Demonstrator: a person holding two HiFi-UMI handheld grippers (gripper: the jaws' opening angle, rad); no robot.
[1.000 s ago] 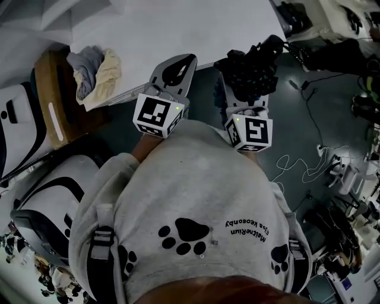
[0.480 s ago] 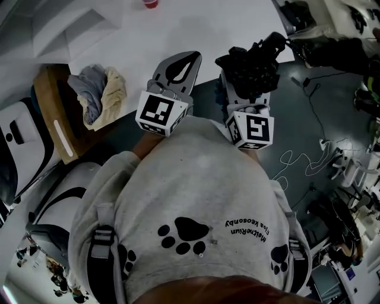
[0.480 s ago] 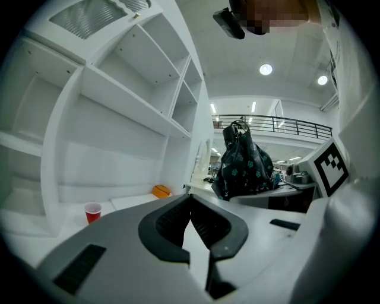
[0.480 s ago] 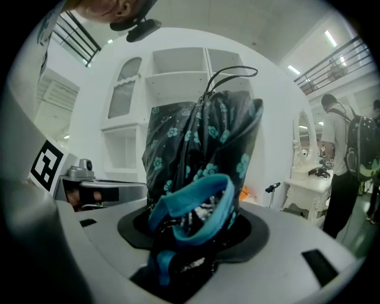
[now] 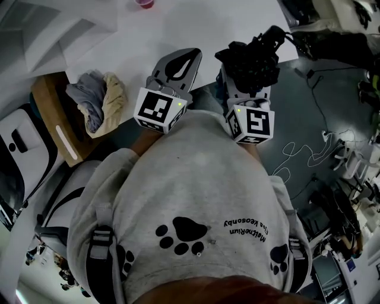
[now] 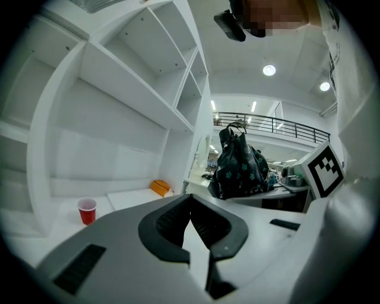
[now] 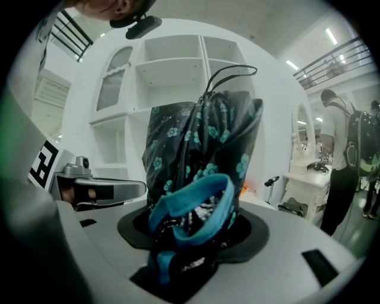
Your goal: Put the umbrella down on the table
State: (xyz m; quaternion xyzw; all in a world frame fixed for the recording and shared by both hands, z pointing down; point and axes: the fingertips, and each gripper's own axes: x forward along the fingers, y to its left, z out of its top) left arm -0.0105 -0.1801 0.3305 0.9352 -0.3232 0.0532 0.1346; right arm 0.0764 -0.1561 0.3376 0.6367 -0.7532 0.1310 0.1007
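The right gripper (image 7: pixel 193 237) clamps the folded floral umbrella (image 5: pixel 249 62) over the white table's (image 5: pixel 196 24) near-right corner while the left gripper (image 6: pixel 191 225) is closed and empty; released this close to the edge, it could topple to the floor (image 5: pixel 297 130).

The folded black umbrella (image 7: pixel 205 160) with teal flowers stands upright, clamped in the right claw (image 7: pixel 196 249).

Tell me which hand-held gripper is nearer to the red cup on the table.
Left. The left hand-held gripper is over the table, the red cup ahead and to its left. The right hand-held gripper, clamped on the umbrella, is farther right, at the table's edge.
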